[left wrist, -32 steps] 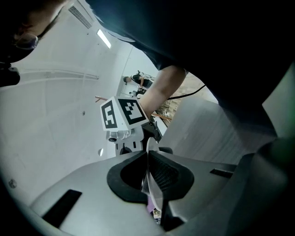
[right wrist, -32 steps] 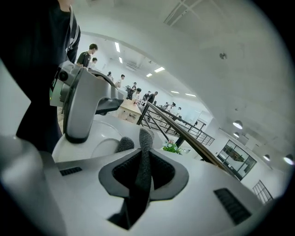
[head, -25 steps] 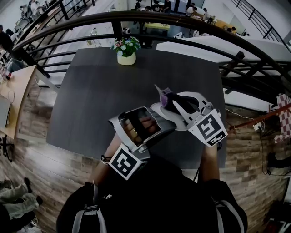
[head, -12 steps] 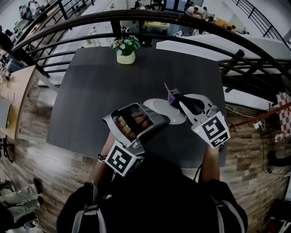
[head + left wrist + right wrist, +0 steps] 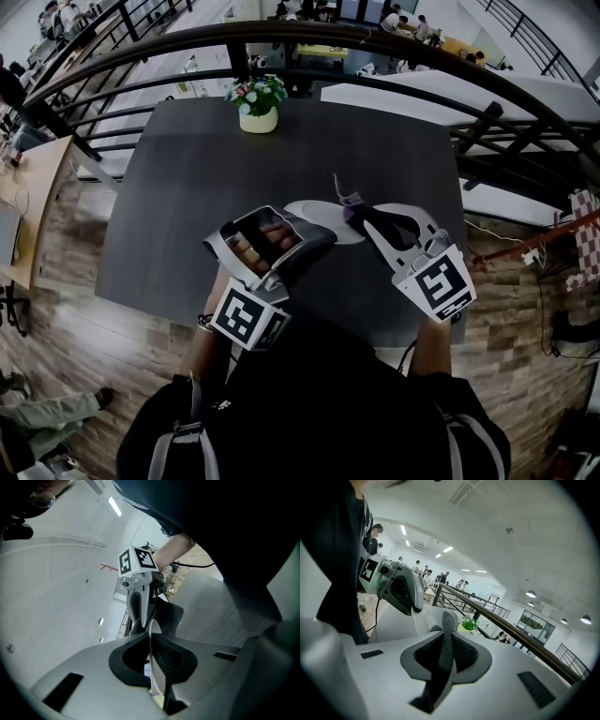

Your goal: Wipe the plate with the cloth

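A: Left gripper (image 5: 152, 656): what do we log?
B: Jaws nearly together, clamped on the rim of the white plate (image 5: 151, 637). In the left gripper view we see the plate edge-on between the 2 jaws.

A: And from the head view?
B: The plate (image 5: 314, 216) is over the dark table (image 5: 187, 187), near its front edge, between the 2 grippers. The left gripper (image 5: 314, 239) has it by the near-left rim. We cannot tell whether the plate rests on the table or hangs above it.

A: Right gripper (image 5: 443, 660)?
B: Jaws closed on a fold of the grey-purple cloth (image 5: 449, 630). The fold stands up between them and pokes past the tips.

A: Where does the cloth meet the plate?
B: In the head view the cloth (image 5: 349, 202) lies at the plate's right rim, with the right gripper (image 5: 364, 217) just behind it. Contact looks likely, but we cannot confirm it.

A: Anything else?
B: 1 flower pot (image 5: 260, 105) at the table's far edge, well apart from the plate. A curved railing (image 5: 375, 42) runs beyond it.
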`<state>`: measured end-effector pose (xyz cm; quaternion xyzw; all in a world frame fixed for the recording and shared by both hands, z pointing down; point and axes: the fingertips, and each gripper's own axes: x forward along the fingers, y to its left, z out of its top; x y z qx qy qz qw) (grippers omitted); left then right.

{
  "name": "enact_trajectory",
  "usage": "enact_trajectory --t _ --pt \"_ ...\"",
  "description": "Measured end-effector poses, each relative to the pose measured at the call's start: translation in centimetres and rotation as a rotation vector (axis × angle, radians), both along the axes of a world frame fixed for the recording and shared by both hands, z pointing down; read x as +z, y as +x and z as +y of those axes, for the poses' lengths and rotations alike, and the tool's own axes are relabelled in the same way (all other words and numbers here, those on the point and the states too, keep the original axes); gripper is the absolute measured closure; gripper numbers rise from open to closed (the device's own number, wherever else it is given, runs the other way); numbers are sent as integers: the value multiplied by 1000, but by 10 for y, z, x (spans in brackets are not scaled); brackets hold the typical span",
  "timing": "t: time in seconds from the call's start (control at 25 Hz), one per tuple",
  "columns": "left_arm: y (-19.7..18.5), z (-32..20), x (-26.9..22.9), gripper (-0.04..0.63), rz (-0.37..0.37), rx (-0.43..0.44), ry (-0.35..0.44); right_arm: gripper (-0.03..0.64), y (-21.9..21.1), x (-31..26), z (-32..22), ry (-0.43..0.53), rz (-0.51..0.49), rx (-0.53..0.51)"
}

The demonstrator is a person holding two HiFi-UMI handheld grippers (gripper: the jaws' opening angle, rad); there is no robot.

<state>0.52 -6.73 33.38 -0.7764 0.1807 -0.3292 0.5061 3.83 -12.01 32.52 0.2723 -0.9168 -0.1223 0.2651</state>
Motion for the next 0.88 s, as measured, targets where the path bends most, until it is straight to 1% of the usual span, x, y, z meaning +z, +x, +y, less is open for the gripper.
enact_trajectory --t 0.12,0.24,0.32,0.4,0.56,0.68,0.76,0.88 --pt "-1 -2 0 572 10 -9 -11 577 -5 -2 5 2 -14 -11" --pt "-1 -5 -4 572 20 -8 7 577 -11 -6 11 14 -43 -29" --pt "-2 -6 0 572 27 -20 -19 577 -13 -10 14 34 -77 -36" --pt "-4 -6 2 574 38 -31 -45 577 -12 -17 16 55 -134 -26" --pt "-6 -7 -2 574 62 -35 -59 577 -4 -31 15 77 -235 19" --pt "-7 -7 -6 574 96 -38 -71 577 5 -38 10 108 -266 48" --pt "-8 -7 -8 574 122 -42 -86 577 8 -45 10 138 -292 46" --pt "-8 -7 -11 574 133 -46 -91 577 12 -51 10 167 -318 55"
